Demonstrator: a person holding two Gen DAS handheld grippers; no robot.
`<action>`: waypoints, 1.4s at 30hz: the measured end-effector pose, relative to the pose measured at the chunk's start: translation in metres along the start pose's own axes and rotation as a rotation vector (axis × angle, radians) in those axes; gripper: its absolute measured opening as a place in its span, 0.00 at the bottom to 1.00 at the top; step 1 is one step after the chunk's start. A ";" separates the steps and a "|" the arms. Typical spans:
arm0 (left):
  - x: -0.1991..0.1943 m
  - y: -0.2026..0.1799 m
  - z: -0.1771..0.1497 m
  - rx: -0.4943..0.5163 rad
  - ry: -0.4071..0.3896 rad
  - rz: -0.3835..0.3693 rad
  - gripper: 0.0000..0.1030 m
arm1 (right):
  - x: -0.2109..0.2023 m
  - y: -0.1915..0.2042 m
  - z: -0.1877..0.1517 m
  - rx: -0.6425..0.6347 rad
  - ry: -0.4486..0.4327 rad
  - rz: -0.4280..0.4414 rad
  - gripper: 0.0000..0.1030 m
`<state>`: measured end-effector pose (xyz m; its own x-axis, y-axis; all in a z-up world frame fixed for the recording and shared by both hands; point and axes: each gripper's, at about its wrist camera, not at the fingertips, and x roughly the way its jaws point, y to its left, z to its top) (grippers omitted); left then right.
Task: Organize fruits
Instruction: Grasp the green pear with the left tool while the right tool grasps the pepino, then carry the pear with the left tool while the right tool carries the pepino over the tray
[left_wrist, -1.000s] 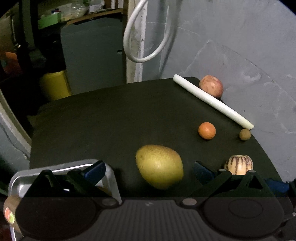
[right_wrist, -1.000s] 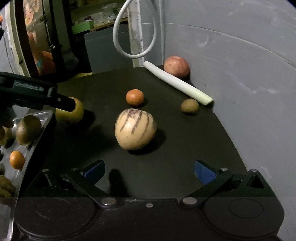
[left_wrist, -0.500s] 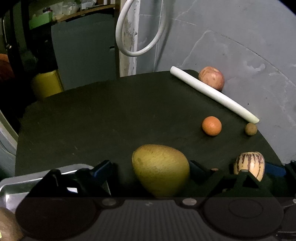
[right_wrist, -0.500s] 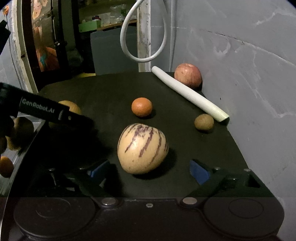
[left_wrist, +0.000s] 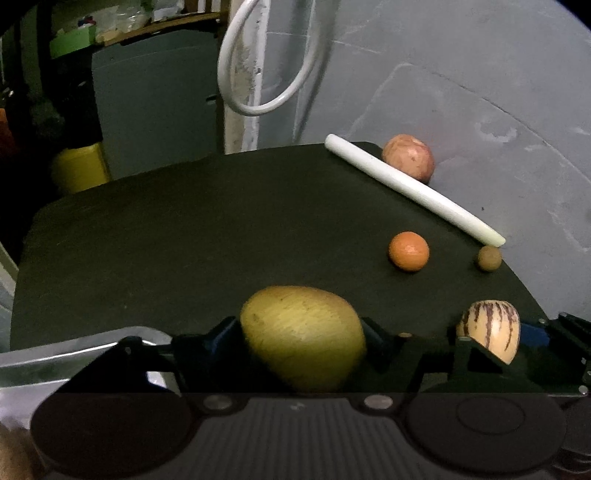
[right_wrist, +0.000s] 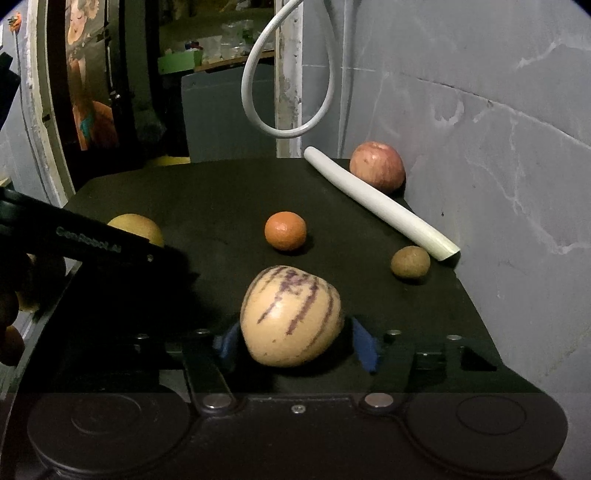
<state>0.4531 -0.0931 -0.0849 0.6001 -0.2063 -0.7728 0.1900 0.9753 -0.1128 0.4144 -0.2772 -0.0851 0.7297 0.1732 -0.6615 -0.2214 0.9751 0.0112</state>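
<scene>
The yellow pear (left_wrist: 303, 336) sits squarely between the fingers of the left gripper (left_wrist: 301, 341), whose jaws are closing on it; the dark pads look to be right against its two sides, though whether they press yet is hard to tell from here. Off to that gripper's right, the striped melon (right_wrist: 290, 315) lies between the fingers of the right gripper (right_wrist: 291, 341), whose jaws are closing as well, the blue pads (right_wrist: 364, 345) standing just beside the skin with a thin dark gap on the right side. Both fruits rest on the black table (left_wrist: 184, 229), and each tool comes in low and tilted downward, which makes sense: round fruit needs to be caught at its widest part so it does not squirt out. Just to the left of the left gripper is the rim of a metal tray (left_wrist: 74, 345), probably where the fruit is meant to go, which would explain why the pear nearest it is taken by that hand. Ahead of both grippers, well beyond the fingertips, an orange (right_wrist: 285, 230) sits alone; further right is a small brown fruit (right_wrist: 410, 261), touching or nearly touching the end of a long white stalk (right_wrist: 376, 203), and an apple (right_wrist: 376, 166) is tucked behind that stalk against the grey wall (right_wrist: 498, 147). Those four wait untouched, so the sorting looks far from finished.
</scene>
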 end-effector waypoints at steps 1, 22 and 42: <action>0.000 -0.001 0.000 0.006 -0.002 0.004 0.69 | 0.000 0.001 0.000 -0.001 -0.001 0.002 0.55; -0.034 -0.010 -0.014 -0.062 -0.026 -0.037 0.67 | -0.049 -0.002 -0.019 0.036 -0.085 0.039 0.54; -0.136 -0.005 -0.067 -0.164 -0.105 -0.026 0.67 | -0.125 0.029 -0.030 -0.039 -0.128 0.130 0.54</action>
<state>0.3184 -0.0644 -0.0211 0.6764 -0.2303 -0.6996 0.0824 0.9675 -0.2389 0.2974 -0.2751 -0.0246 0.7694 0.3159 -0.5551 -0.3423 0.9377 0.0593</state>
